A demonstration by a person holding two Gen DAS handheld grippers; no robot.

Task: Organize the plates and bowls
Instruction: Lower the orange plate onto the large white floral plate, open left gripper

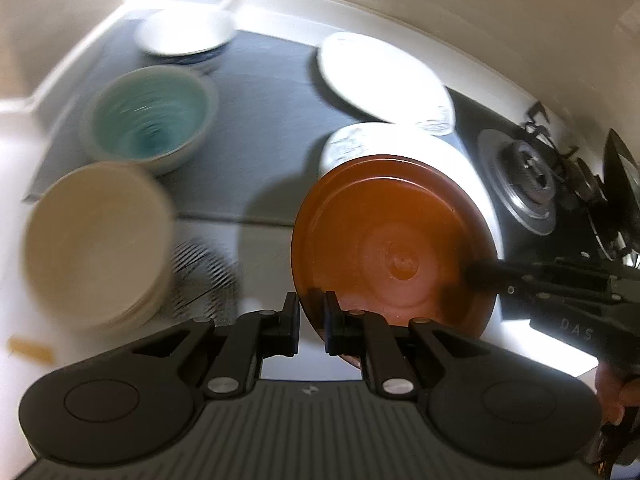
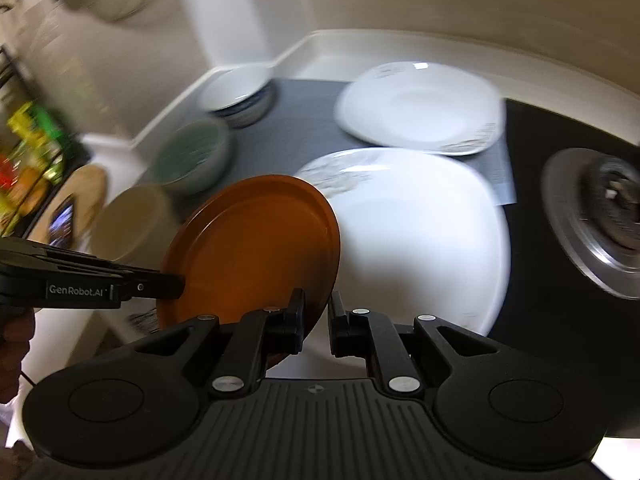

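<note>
both grippers are clamped on opposite edges of the orange plate point(image 1: 394, 240), the left gripper point(image 1: 312, 322) on its near rim and the right gripper point(image 2: 316, 322) on the other side. i'd guess two grips keep the plate steady as it hangs tilted above the big white plate point(image 2: 424, 240) by the stove burner point(image 2: 600, 220). the teal bowl point(image 1: 154, 118), cream bowl point(image 1: 96, 240) and far white plate point(image 2: 420, 108) all look empty.

White counter point(image 2: 308, 46): dark mat point(image 2: 304, 120) bearing teal bowl point(image 1: 152, 114), white plates point(image 2: 420, 106).
</note>
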